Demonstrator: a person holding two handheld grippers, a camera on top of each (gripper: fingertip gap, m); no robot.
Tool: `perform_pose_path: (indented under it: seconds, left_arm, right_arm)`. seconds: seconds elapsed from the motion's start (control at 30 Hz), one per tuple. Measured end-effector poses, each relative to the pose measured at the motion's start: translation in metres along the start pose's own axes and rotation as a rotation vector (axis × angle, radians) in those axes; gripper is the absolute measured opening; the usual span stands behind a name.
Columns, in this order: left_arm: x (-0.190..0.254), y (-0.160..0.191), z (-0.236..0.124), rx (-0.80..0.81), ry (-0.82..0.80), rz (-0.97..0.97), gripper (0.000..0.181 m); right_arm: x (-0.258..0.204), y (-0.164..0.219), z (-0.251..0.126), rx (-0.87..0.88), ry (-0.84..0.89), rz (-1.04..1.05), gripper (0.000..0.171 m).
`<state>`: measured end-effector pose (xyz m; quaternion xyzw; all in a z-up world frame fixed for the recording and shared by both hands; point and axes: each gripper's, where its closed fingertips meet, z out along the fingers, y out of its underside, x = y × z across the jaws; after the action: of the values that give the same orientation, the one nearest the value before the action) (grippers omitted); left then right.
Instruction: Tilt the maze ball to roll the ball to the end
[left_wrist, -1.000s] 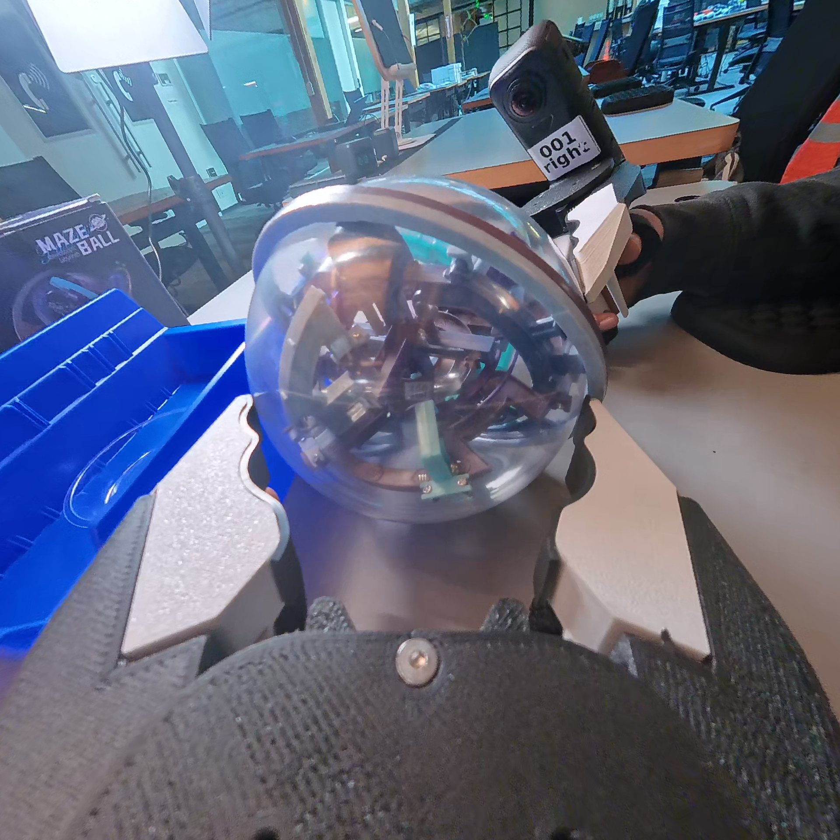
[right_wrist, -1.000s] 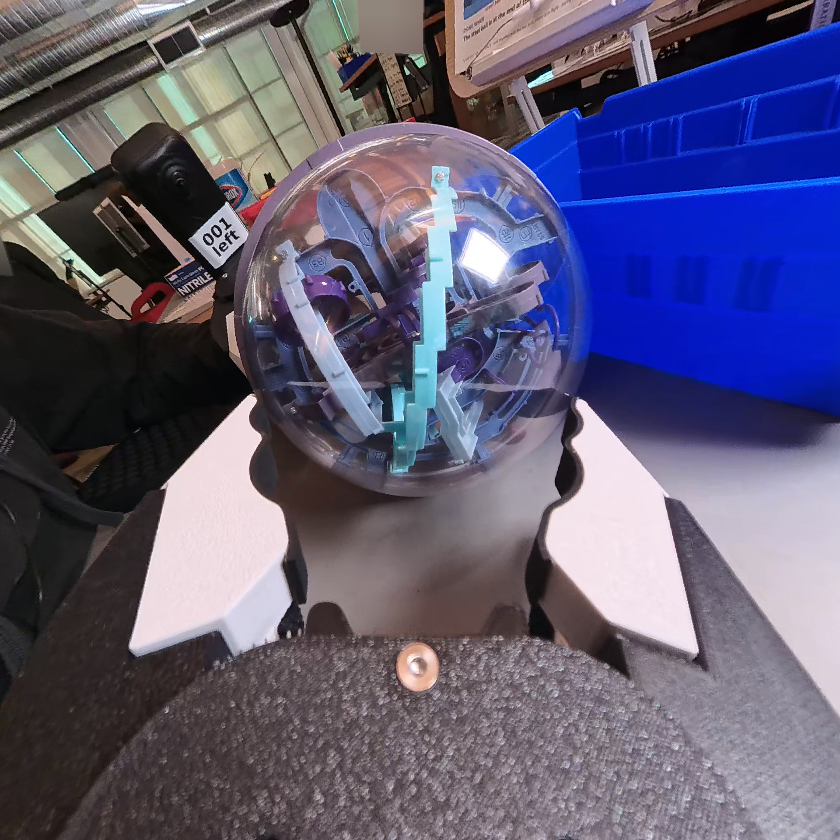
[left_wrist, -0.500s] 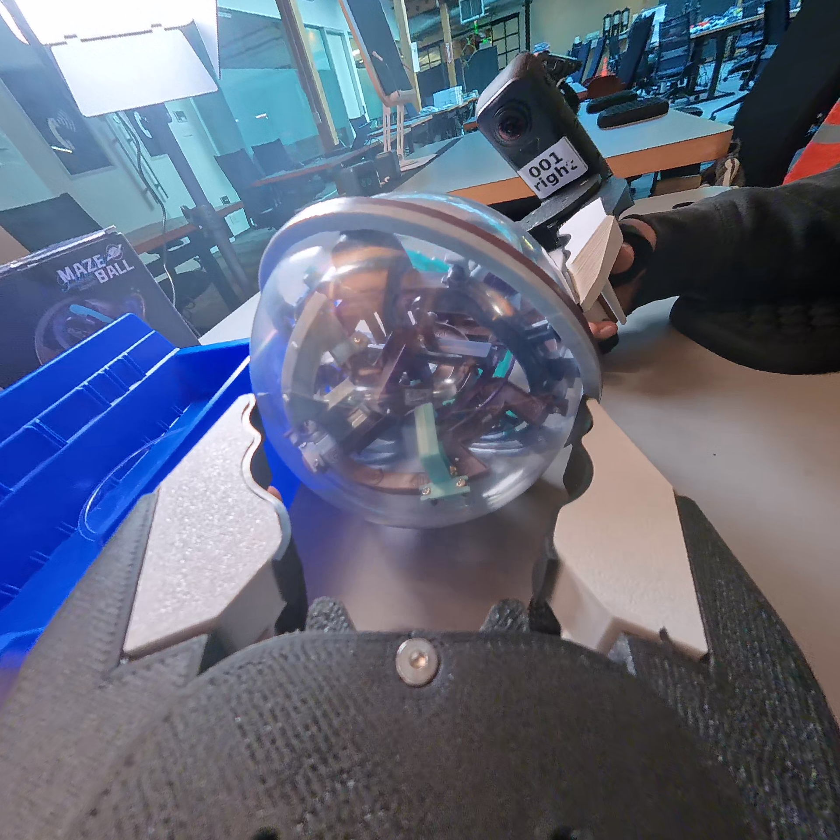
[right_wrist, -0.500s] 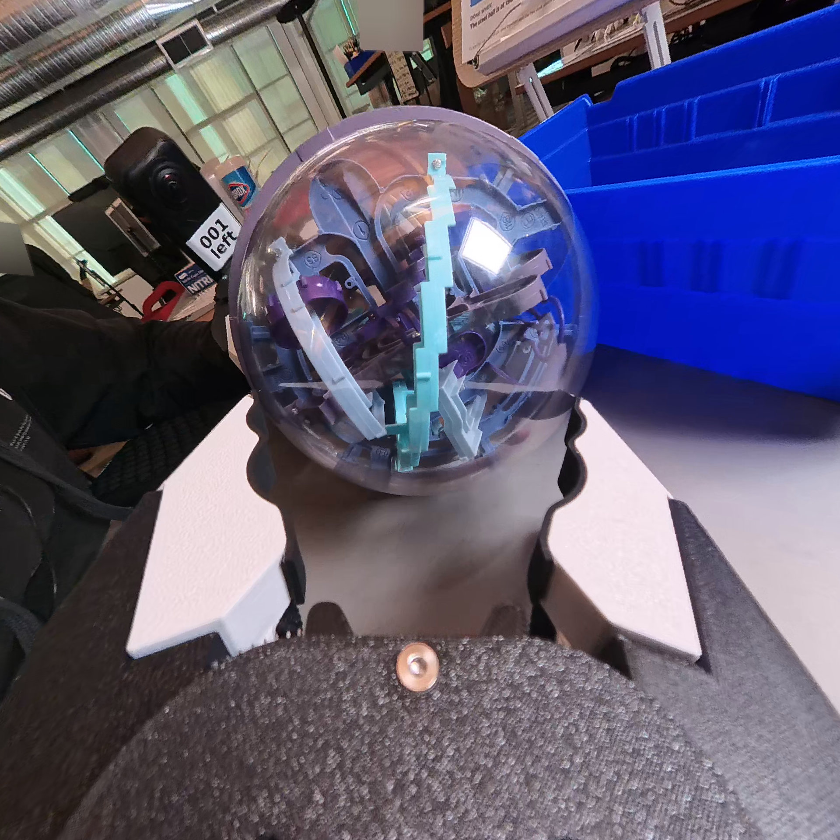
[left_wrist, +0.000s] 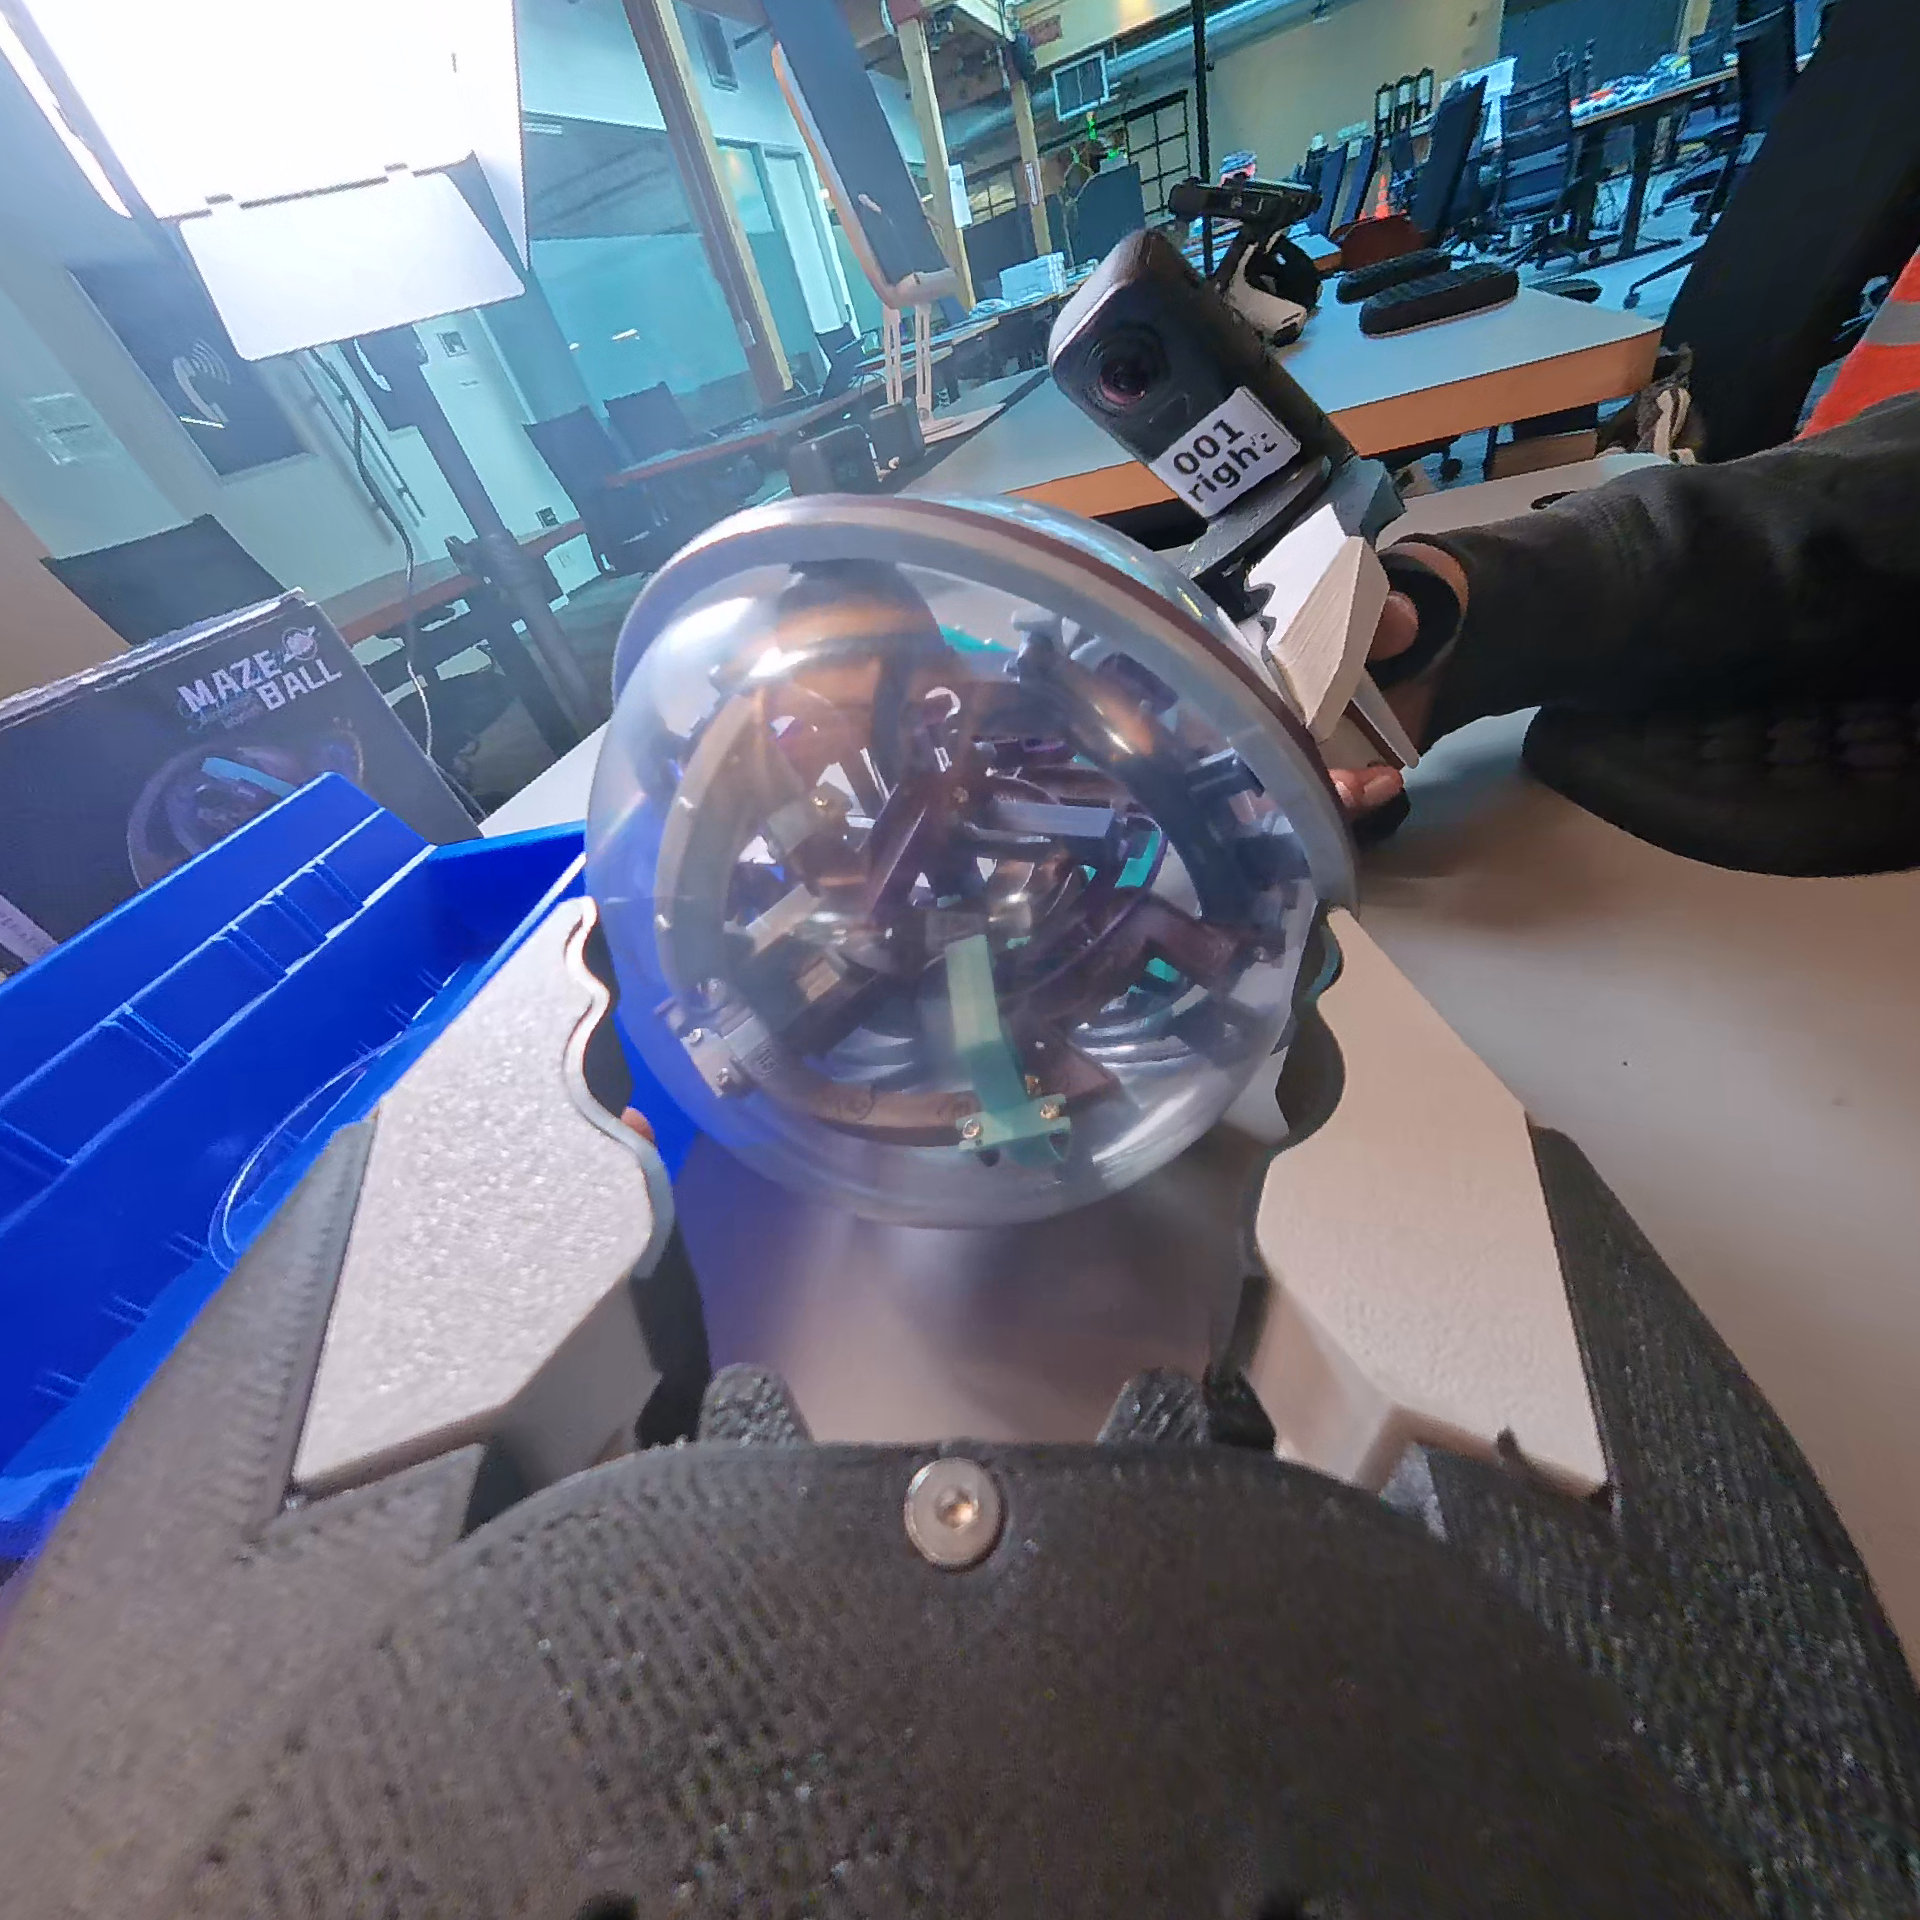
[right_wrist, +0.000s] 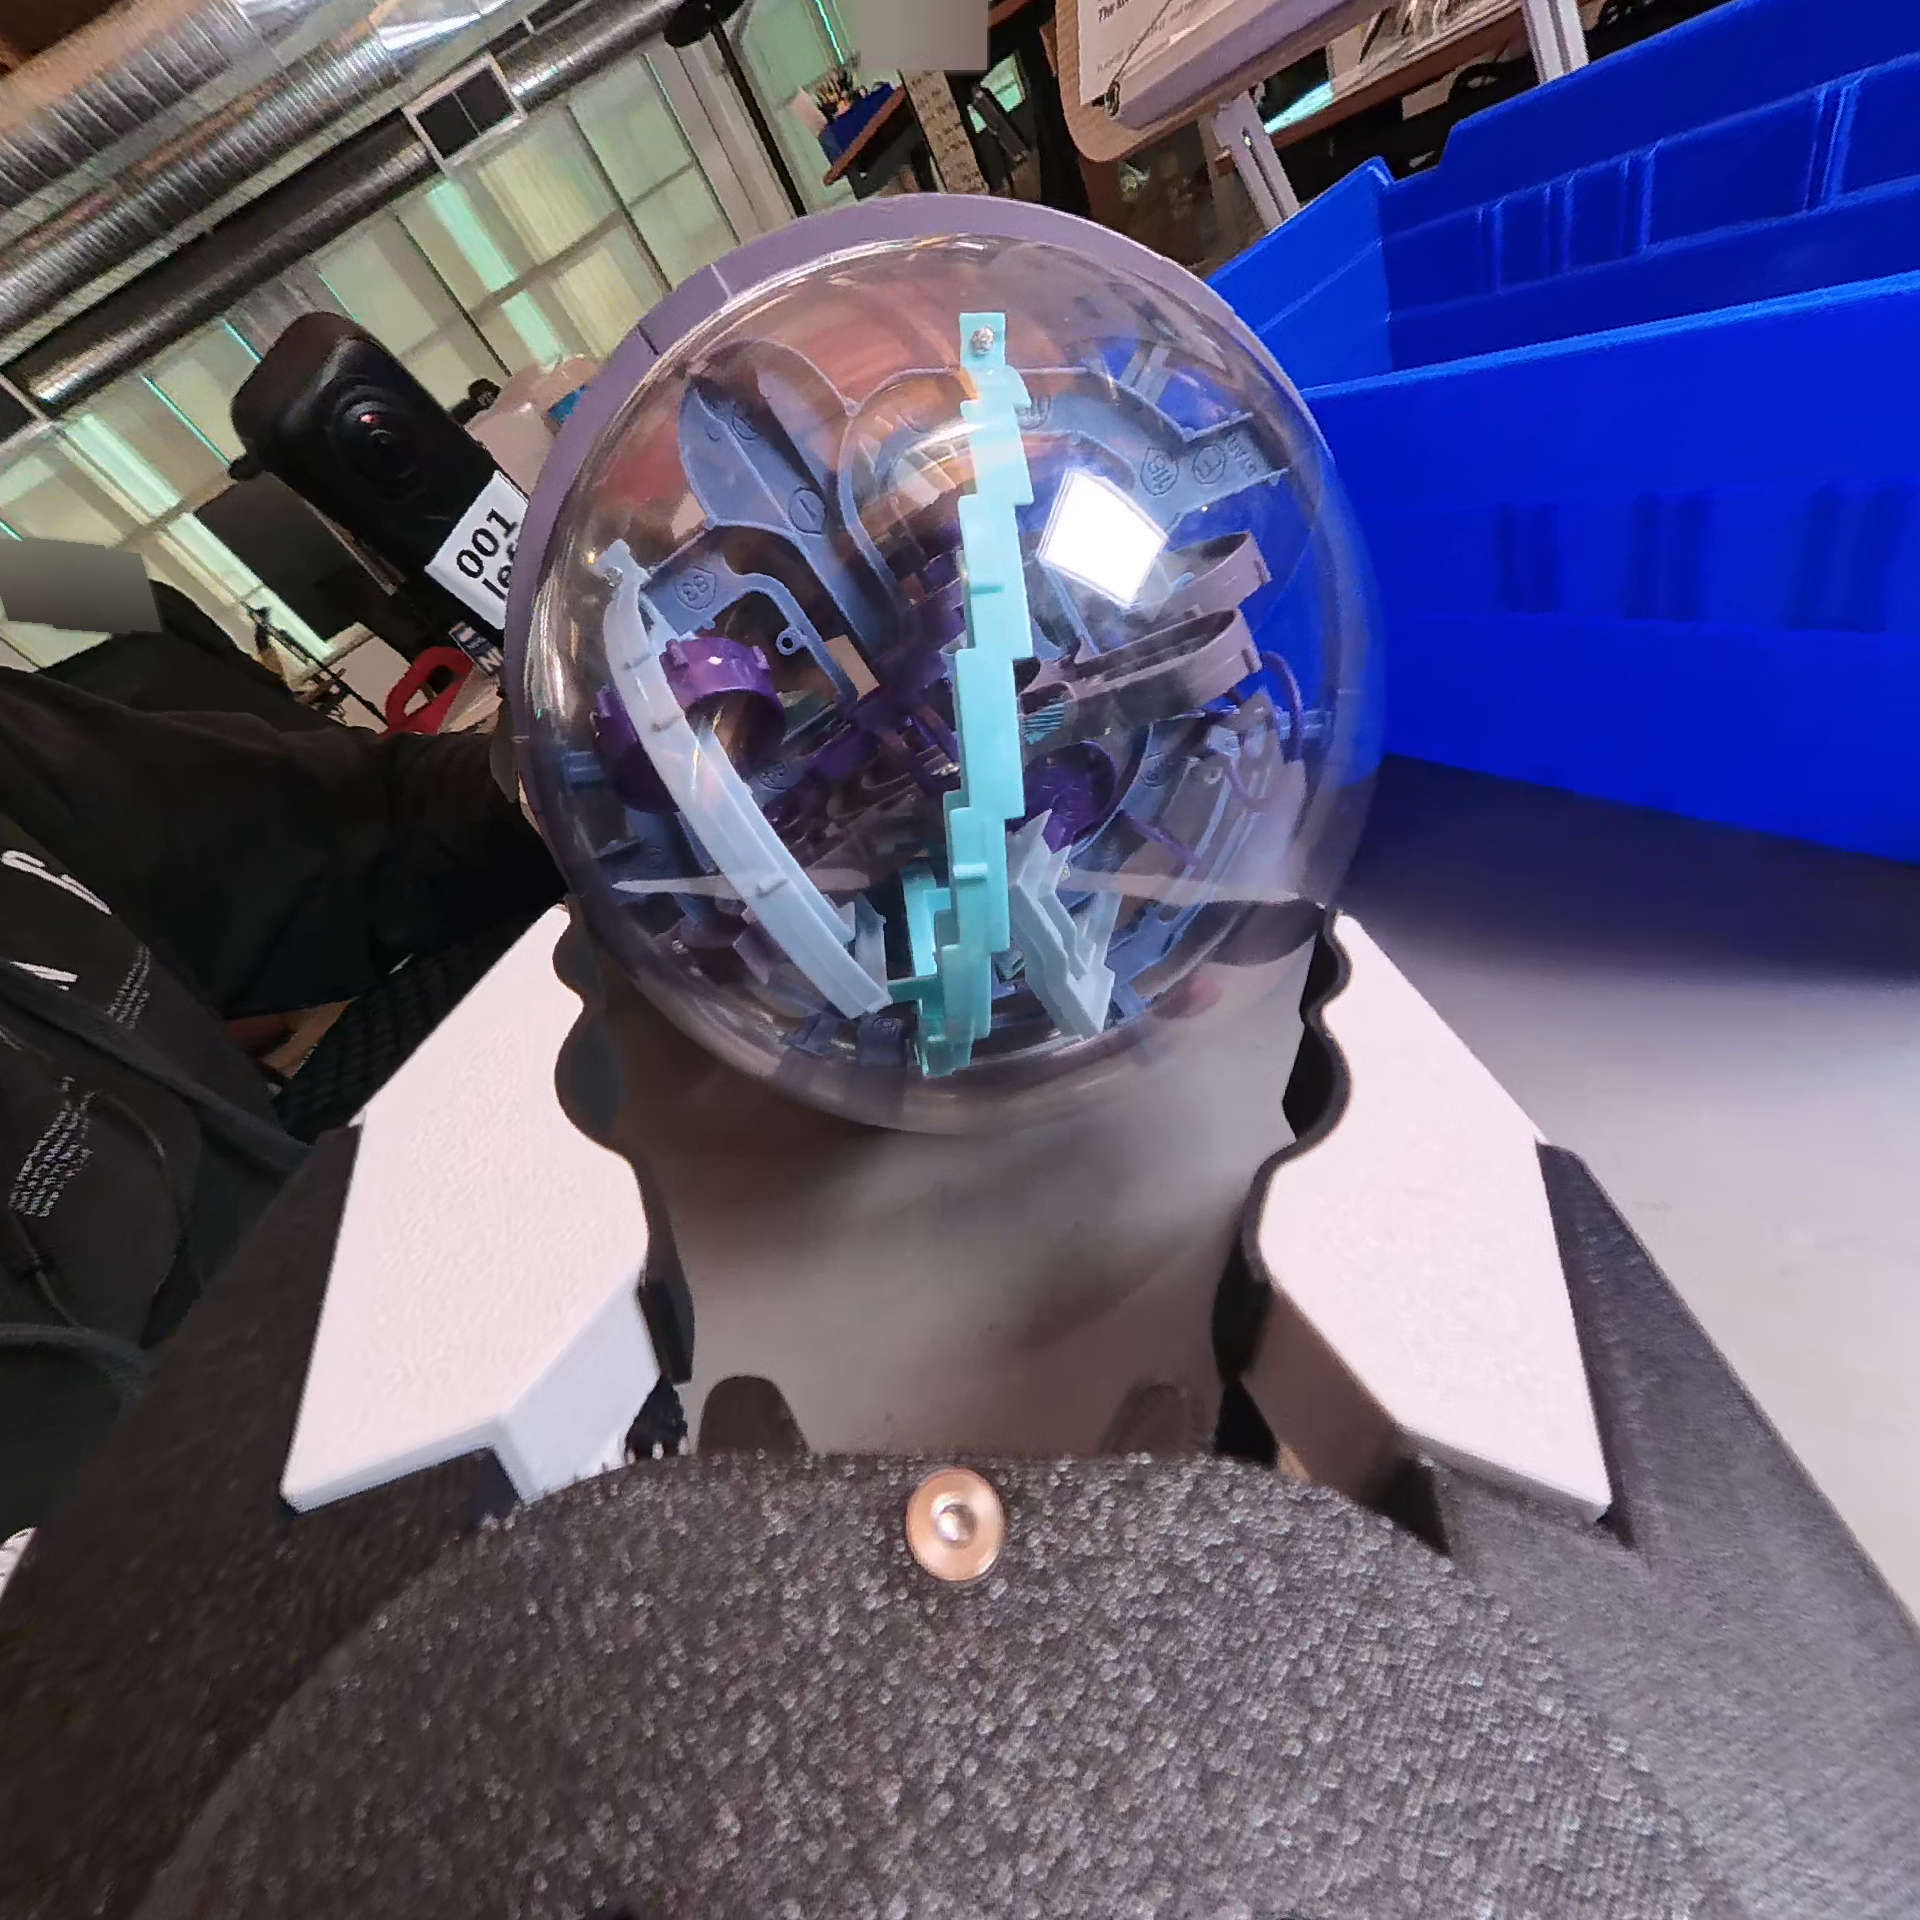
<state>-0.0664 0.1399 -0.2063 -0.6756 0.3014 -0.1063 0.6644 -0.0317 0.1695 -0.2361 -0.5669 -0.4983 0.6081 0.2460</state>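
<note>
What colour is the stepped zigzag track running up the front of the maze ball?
Turquoise, seen best in the right wrist view: the stepped track inside the maze ball.

A white sticker (left_wrist: 1224, 463) with black print sits on the black camera (left_wrist: 1143, 358) beyond the maze ball (left_wrist: 966, 862). Pale lettering runs across the top of a dark box (left_wrist: 197, 769) behind the blue bin (left_wrist: 208, 997). From the right wrist, a like sticker (right_wrist: 483, 561) shows half hidden by the ball, whose inner tracks carry tiny raised marks (right_wrist: 691, 594). A dark garment (right_wrist: 62, 1122) bears small white print. A printed board (right_wrist: 1195, 52) stands at the top.
</note>
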Motion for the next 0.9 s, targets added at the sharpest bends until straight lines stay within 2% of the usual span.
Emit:
perform_pose_path:
  seconds: [0.43,0.9]
  left_arm:
    - [0.0041,-0.0062,-0.0001,0.025,-0.009,0.029,0.123]
    - [0.0063,-0.0101,-0.0022,0.057,-0.008,0.044,0.12]
  right_arm:
    - [-0.0004,0.0035,-0.0017,-0.017,-0.085,0.131,0.132]
    - [-0.0007,0.0042,-0.0018,-0.016,-0.098,0.146,0.132]
